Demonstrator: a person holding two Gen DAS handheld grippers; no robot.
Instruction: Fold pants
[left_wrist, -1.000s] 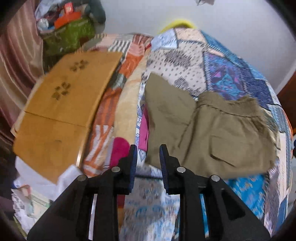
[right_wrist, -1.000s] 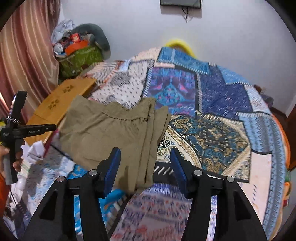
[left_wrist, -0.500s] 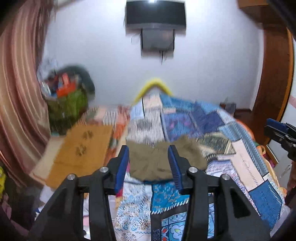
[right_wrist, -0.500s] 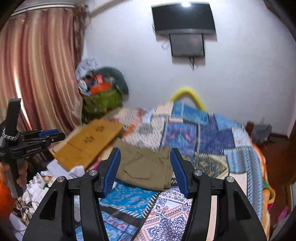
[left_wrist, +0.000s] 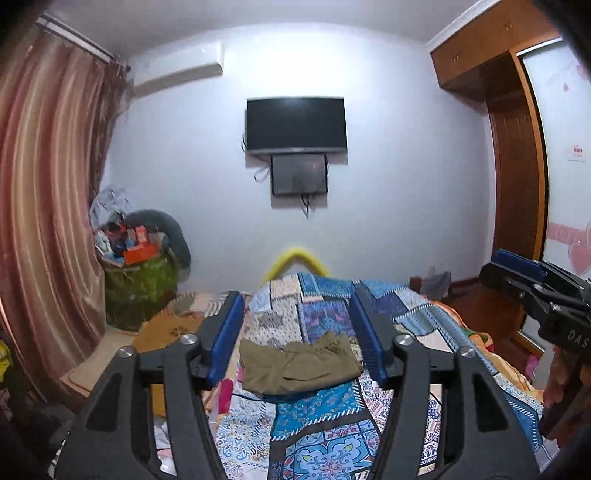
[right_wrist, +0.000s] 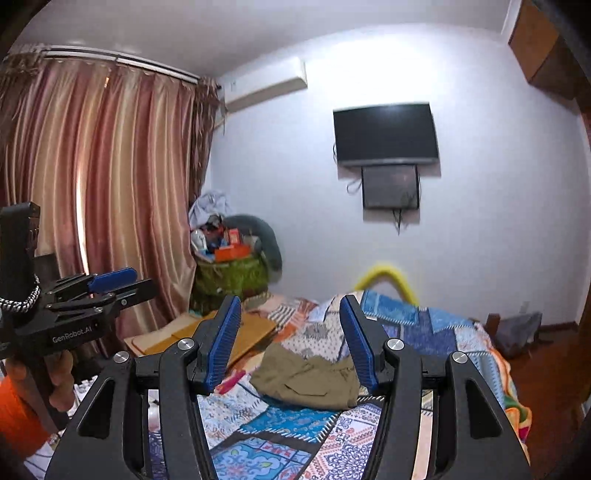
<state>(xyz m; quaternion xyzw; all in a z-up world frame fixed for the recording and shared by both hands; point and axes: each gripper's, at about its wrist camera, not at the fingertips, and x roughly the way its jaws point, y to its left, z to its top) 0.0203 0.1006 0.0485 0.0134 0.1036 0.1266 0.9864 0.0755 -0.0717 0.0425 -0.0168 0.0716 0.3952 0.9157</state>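
pants (left_wrist: 299, 363) lie folded on the bed (left_wrist: 321, 410) | our left gripper (left_wrist: 299, 343) and right gripper (right_wrist: 290, 345): jaws apart, empty | we judge nothing left

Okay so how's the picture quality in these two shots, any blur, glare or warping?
Left wrist view: sharp, folded pants clear; fisheye bends the curtain and wardrobe; corners vignetted. Right wrist view: bright glare on the wall around the air conditioner; yellow headboard slightly smeared; same bowing.
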